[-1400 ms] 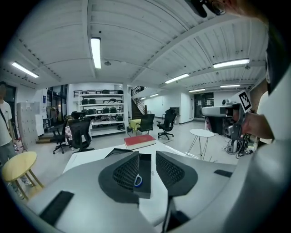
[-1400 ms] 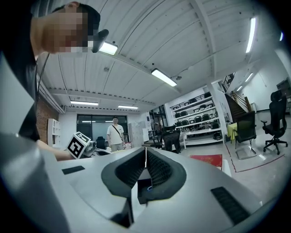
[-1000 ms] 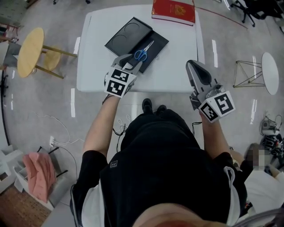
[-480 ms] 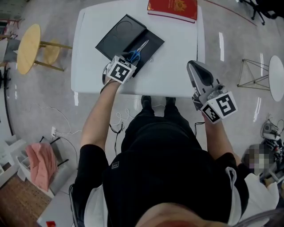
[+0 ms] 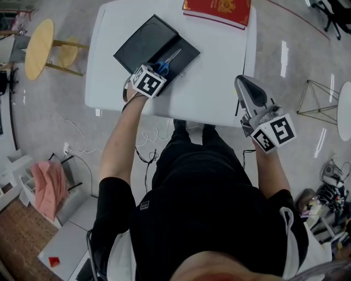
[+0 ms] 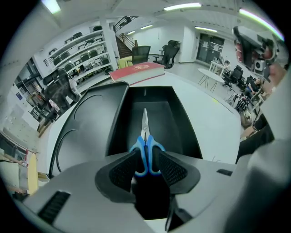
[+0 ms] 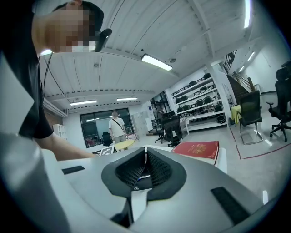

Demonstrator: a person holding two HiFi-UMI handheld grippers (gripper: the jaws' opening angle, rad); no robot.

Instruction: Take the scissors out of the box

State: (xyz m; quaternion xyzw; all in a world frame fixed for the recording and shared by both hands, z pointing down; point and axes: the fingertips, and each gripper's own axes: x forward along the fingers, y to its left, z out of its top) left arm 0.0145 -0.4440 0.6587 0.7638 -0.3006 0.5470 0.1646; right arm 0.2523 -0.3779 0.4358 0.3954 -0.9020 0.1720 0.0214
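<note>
Left gripper (image 6: 146, 159) is clamped on the scissors (image 6: 145, 129) at the blue handles, near end of the box (image 6: 119, 123). Likely light, stiff, slick plastic; handles are the right hold. Right gripper (image 7: 145, 157) closed, empty.

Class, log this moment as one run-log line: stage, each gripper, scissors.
stage: grasp | left gripper: shut on scissors handles | right gripper: shut, empty | scissors: lying in box

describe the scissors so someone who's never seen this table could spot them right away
On the white table, toward the person's left, lies an open black box. The scissors lie in its deeper half, blades pointing roughly toward the red book. They are the only thing with bright blue handles, which sit between the jaws of the left hand-held gripper.
</note>
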